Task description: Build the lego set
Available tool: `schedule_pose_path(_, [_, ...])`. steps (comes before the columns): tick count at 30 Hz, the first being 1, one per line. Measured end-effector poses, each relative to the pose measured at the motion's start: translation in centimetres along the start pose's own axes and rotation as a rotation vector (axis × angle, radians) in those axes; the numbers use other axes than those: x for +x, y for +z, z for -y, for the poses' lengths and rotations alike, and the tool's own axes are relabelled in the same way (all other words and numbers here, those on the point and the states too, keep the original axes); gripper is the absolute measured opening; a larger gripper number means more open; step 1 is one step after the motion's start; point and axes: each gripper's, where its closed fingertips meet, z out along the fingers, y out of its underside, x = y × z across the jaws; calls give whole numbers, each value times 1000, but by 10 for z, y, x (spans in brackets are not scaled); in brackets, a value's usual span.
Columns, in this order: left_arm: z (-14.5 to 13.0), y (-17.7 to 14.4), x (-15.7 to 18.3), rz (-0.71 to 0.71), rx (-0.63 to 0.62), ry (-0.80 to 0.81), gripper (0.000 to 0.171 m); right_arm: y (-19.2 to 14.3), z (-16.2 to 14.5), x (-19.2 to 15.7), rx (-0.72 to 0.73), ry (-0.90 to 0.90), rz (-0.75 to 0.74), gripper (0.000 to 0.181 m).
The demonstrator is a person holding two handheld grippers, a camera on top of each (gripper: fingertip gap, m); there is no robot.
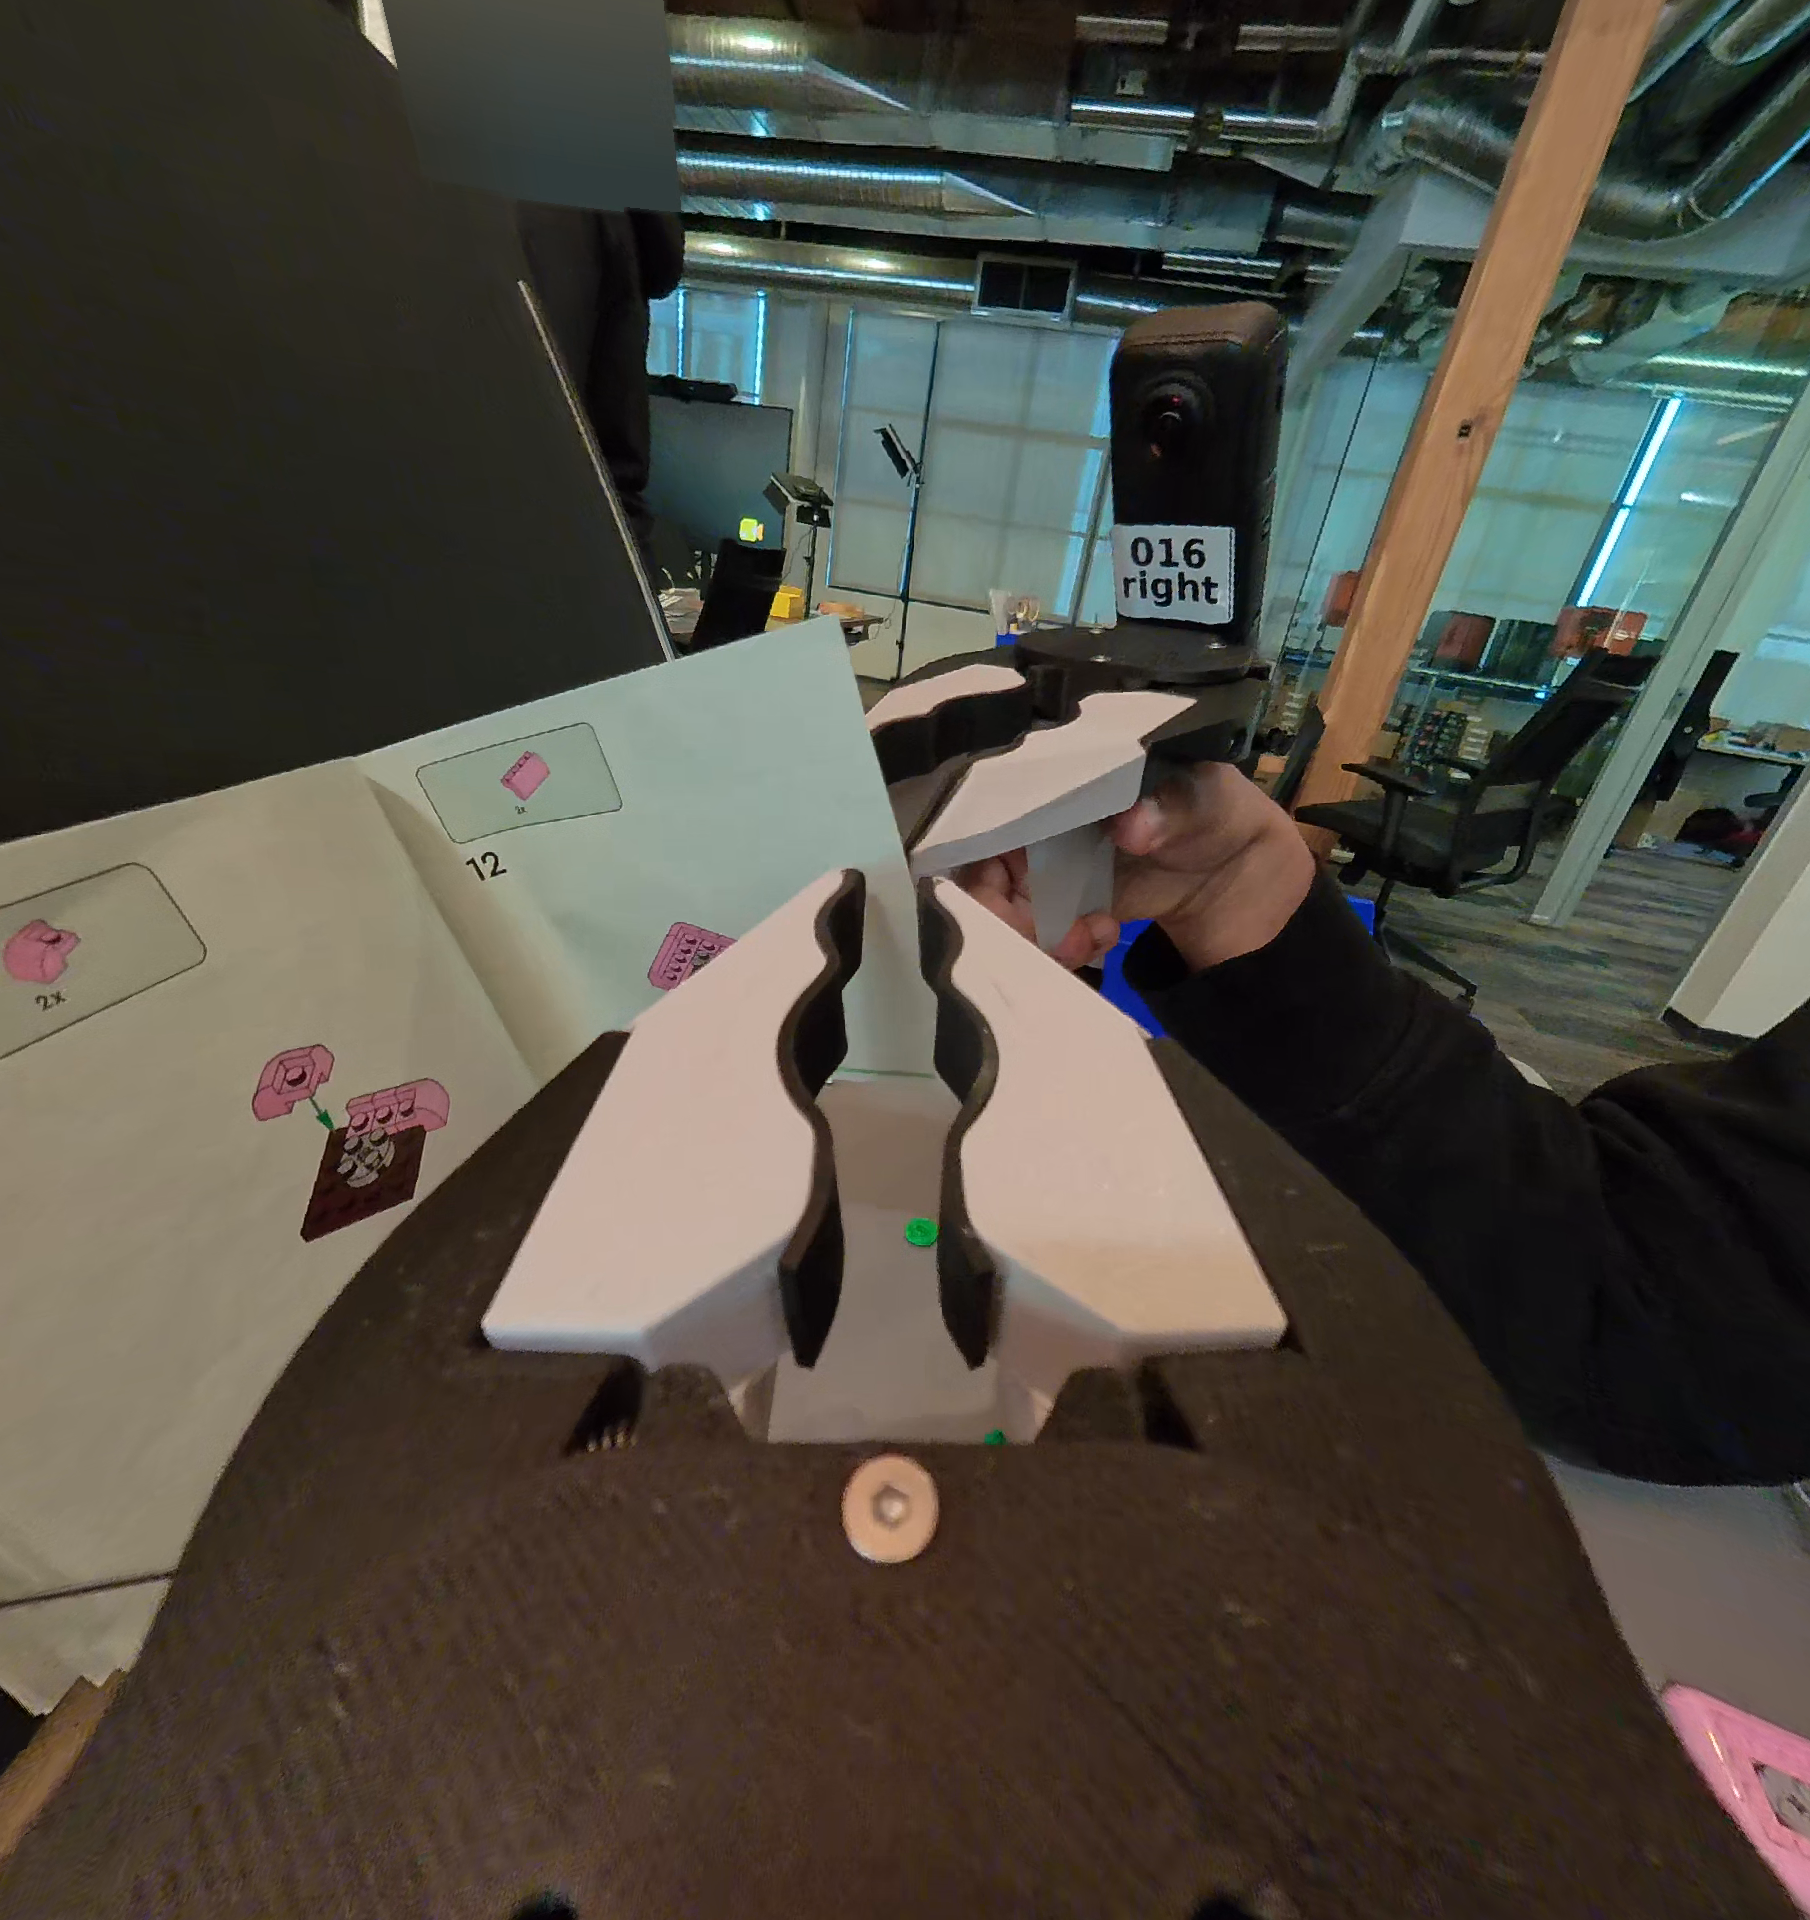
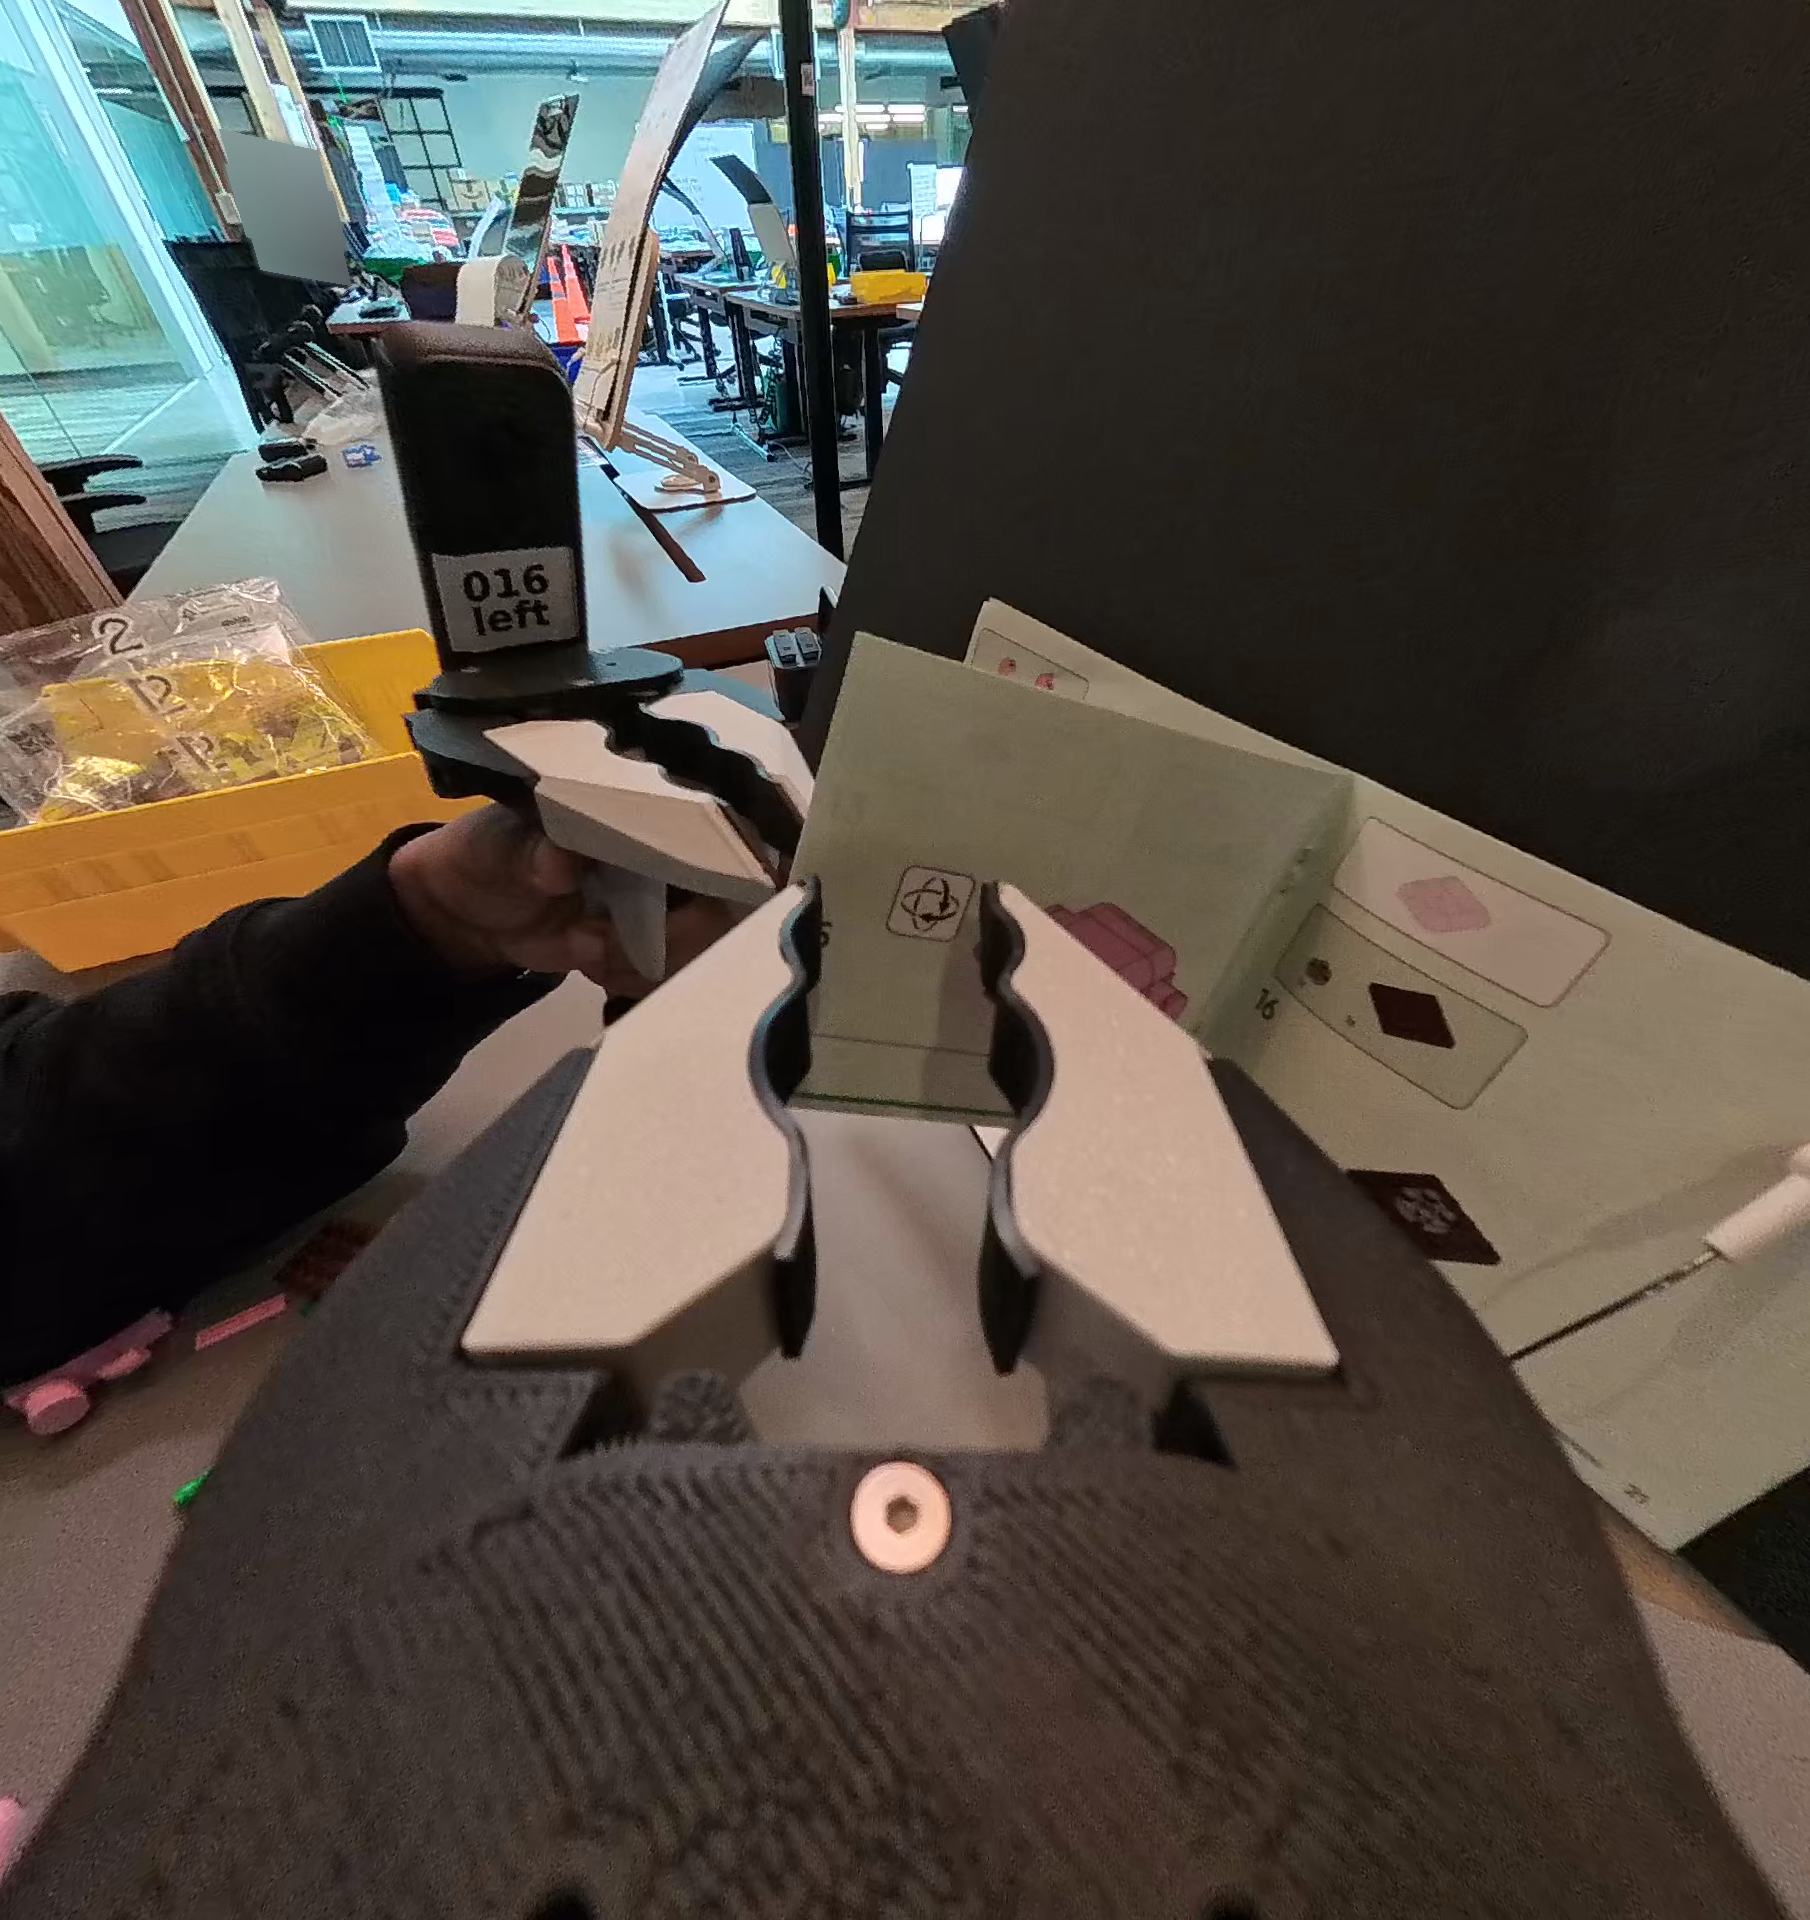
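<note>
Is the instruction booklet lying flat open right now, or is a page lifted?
A page is lifted. One leaf stands up from the open instruction booklet, with both the left gripper and right gripper at it.

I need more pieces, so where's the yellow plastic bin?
In the right wrist view, the yellow plastic bin sits at far left, behind the left gripper, holding clear bags.

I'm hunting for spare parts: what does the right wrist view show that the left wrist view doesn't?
Only the right wrist view shows the yellow bin of bagged parts and loose pink pieces on the table. Only the left wrist view shows the small green stud below its tool. Both show the instruction booklet, a lifted page standing between the open fingers of the left tool and right tool.
</note>
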Motion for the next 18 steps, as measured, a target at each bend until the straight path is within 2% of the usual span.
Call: schedule_pose_path(18, [-3, 1, -1, 6, -14, 9, 12, 5, 4, -2, 8, -18, -22, 37])
